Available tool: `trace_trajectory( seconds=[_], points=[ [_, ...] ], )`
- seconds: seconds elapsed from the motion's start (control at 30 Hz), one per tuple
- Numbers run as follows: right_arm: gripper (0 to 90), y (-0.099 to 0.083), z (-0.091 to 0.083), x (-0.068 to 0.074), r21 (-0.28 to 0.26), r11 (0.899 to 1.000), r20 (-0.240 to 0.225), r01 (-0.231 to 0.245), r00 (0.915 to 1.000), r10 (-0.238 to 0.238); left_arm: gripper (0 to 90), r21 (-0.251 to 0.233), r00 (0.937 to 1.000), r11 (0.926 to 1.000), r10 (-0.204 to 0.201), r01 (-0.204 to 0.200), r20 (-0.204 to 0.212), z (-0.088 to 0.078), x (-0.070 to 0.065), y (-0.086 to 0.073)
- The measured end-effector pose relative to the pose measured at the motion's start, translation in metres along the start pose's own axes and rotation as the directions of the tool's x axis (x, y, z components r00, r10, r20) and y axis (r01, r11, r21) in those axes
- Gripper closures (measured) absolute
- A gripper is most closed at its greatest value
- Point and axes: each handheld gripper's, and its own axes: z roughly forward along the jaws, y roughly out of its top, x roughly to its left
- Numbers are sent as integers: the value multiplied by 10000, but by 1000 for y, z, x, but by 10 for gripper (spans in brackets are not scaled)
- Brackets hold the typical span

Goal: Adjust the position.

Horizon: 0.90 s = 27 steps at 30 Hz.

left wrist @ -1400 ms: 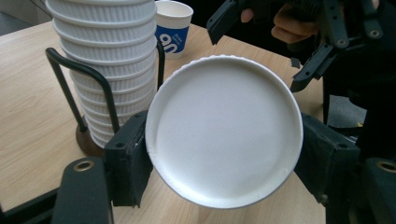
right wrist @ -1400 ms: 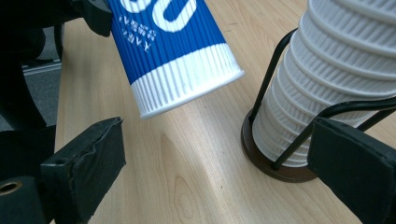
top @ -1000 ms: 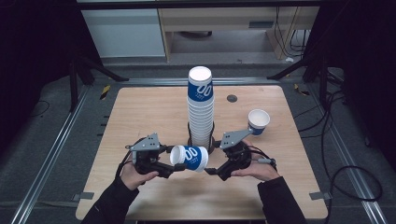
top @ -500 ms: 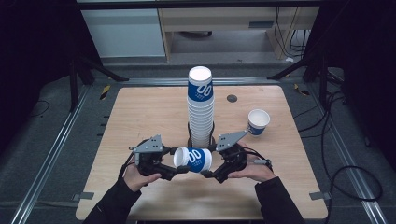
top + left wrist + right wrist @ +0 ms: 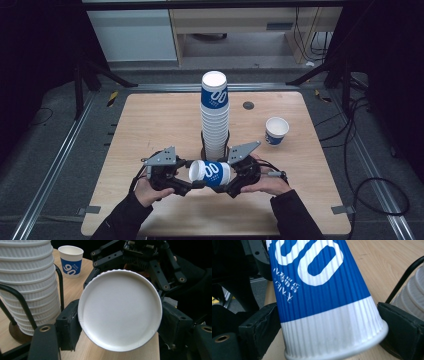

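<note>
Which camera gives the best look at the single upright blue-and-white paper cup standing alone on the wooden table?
The left gripper view: the upright blue-and-white paper cup stands close, print readable, behind the stack. The high view shows the same cup small, at the table's right.

Blue-and-white ribbed paper cup (image 5: 210, 173) on its side, above the table's near edge

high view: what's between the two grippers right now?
A blue-and-white paper cup lying on its side, spanning from the left gripper to the right gripper. The high view shows it, in front of the cup stack.
</note>
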Motion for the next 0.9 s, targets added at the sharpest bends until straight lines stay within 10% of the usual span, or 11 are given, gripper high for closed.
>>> trace_trajectory(
  seconds=[0.9],
  points=[
    [144,-4,-4,-2,592,9980,-55,212,9998,-209,216,431,9994,9985,-347,346,15,-9,2,3]
  ],
)
